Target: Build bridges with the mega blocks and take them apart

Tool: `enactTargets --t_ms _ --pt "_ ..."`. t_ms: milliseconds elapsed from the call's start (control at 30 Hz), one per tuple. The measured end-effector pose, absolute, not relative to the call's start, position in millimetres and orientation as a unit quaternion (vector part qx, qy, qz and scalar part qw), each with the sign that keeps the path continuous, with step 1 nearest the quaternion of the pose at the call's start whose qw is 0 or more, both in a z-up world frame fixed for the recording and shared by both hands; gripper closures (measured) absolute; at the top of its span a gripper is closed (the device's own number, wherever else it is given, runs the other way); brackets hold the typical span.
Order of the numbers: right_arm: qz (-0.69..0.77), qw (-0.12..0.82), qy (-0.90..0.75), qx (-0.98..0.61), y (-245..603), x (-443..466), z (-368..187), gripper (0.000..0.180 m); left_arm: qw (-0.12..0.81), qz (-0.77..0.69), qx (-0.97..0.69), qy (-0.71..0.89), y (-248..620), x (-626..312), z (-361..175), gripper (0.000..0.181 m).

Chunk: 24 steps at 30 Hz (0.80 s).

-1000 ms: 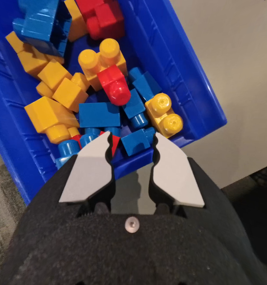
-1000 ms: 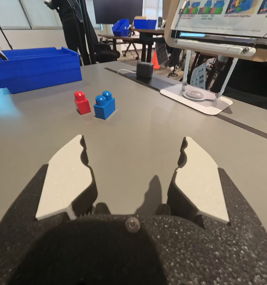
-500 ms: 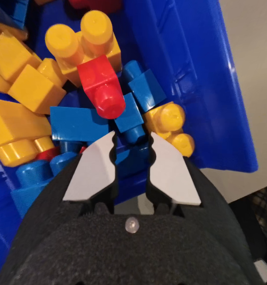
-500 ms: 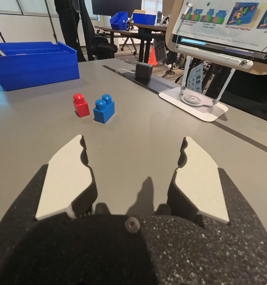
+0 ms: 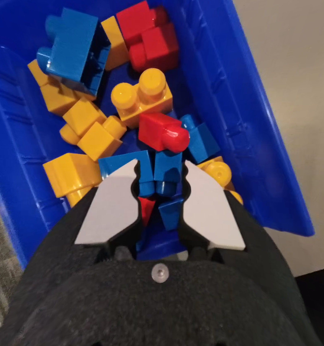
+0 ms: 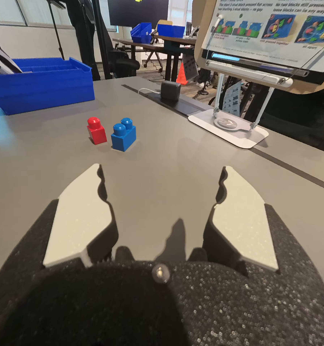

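In the left wrist view my left gripper point(image 5: 160, 168) is inside the blue bin point(image 5: 232, 93), shut on a small blue one-stud block point(image 5: 166, 166). A red one-stud block point(image 5: 161, 134) lies against the top of that block. Its left finger point(image 5: 110, 202) overlaps a wider blue block point(image 5: 120, 161). Several loose yellow, blue and red blocks fill the bin. In the right wrist view my right gripper point(image 6: 161, 168) is open and empty above the grey table point(image 6: 176, 177). A red one-stud block point(image 6: 96, 131) and a blue two-stud block point(image 6: 123, 135) stand upright ahead of it, slightly apart.
The blue bin point(image 6: 45, 88) sits at the table's far left. A document stand point(image 6: 230, 129) holding an instruction sheet point(image 6: 269, 31) stands at the right. A small black box point(image 6: 170, 89) with a cable sits on a dark strip behind the blocks. The grippers' ends are close to 60 centimetres from one another.
My left gripper narrowed and closed on the small blue block, and the rest of the pile now looks farther off. The right gripper stayed open and drifted only slightly.
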State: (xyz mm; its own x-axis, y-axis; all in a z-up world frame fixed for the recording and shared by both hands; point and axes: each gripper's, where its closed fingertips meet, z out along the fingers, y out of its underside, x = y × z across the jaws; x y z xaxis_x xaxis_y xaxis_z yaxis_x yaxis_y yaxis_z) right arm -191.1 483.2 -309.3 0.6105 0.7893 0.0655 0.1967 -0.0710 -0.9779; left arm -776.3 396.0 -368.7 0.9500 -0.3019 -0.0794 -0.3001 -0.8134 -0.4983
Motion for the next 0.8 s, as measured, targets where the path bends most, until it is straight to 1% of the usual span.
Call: enactTargets --t_ms 167,467,667,800 --pt "0.255 0.579 -0.359 -0.687 481 -189 -312 0.064 0.261 -0.011 -0.950 0.169 401 -762 -373 0.135" --pt "0.255 0.585 -0.350 -0.685 479 -183 -312 0.064 0.245 0.075 -0.926 0.276 412 -762 -382 0.135" --pt "0.254 0.590 -0.348 -0.683 479 -181 -311 0.064 0.229 0.120 -0.929 0.264 420 -778 -388 0.135" --pt "0.252 0.591 -0.346 -0.684 479 -178 -310 0.065 0.273 0.147 -0.927 0.212 430 -797 -374 0.136"
